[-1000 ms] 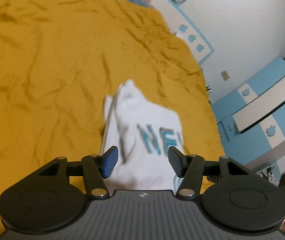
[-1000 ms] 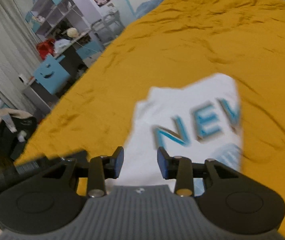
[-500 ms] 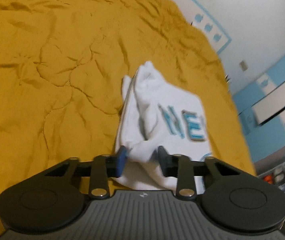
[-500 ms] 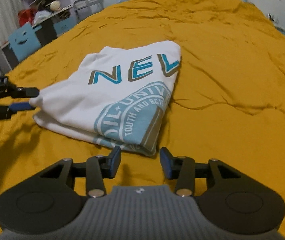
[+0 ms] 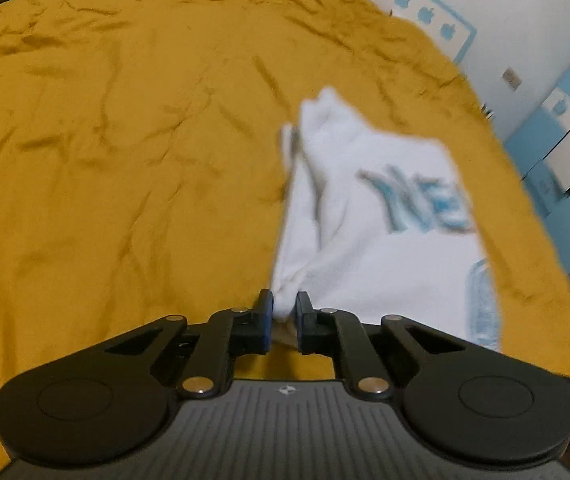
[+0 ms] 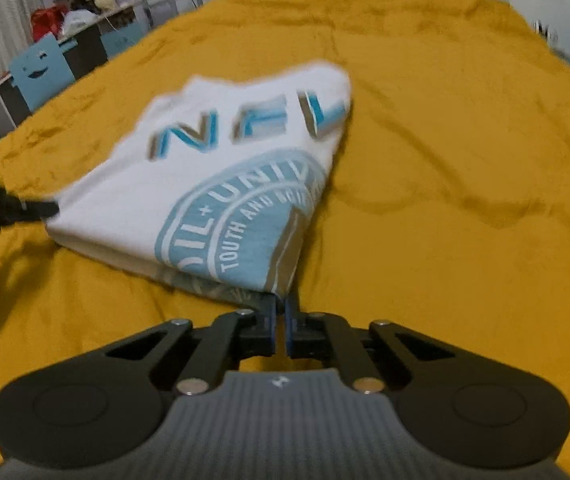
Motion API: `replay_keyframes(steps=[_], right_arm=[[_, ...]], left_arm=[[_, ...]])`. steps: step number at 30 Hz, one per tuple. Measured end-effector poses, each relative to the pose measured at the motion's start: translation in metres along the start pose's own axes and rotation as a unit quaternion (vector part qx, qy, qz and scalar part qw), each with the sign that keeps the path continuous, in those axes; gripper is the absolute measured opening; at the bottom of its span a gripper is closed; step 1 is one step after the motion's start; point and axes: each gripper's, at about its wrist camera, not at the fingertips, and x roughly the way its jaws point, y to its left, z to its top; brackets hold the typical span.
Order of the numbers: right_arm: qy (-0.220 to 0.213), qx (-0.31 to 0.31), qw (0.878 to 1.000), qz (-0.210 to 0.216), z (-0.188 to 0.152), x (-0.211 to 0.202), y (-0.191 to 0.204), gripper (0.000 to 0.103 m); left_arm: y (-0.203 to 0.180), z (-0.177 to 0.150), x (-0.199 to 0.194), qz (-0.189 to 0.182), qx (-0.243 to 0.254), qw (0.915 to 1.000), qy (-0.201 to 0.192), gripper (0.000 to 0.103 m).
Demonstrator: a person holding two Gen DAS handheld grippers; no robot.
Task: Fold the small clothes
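1. White cotton jersey, several layers thick: the folded t-shirt (image 6: pixel 221 172) lies on the mustard bedspread (image 6: pixel 445 160), near its middle. It is judged light, limp and non-fragile; it will sag wherever it is unsupported.
2. Left gripper (image 5: pixel 283 312): fingers closed on a bunched white corner at the shirt's near edge. In the right wrist view this gripper appears as a dark shape touching the shirt's left corner.
3. Right gripper (image 6: pixel 280 316): fingers closed, pinching the corner nearest it, beside the round blue emblem.
4. Hold points: 2 adjacent corners along 1 edge, all layers pinched together, so that the stack should not slip apart.
5. Orientation: the long axis runs from the right gripper's corner away across the bedspread; the blue lettering sits at the far end.
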Motion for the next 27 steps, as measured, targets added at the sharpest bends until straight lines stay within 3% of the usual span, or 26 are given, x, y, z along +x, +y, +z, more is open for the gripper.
replay_keyframes(steps=[6,9,16,27], right_arm=[[0.005,0.002,1.0,0.0,-0.007,0.007,-0.002,0.0],[0.008,0.0,1.0,-0.001,-0.005,-0.002,-0.003,0.0],[-0.036,-0.006,0.999,-0.005,0.01,-0.033,-0.004,0.0],[-0.092,-0.017,0.996,0.012,0.068,-0.001,0.01,0.003]], left_arm=[[0.003,-0.002,0.006,0.0,-0.009,0.9999,0.006,0.014],[-0.001,0.002,-0.003,0.0,-0.001,1.0,0.005,0.021],[-0.017,0.017,-0.041,-0.002,0.017,0.9989,-0.043,0.025],[-0.061,0.047,0.013,-0.014,0.07,0.9967,-0.037,0.024]])
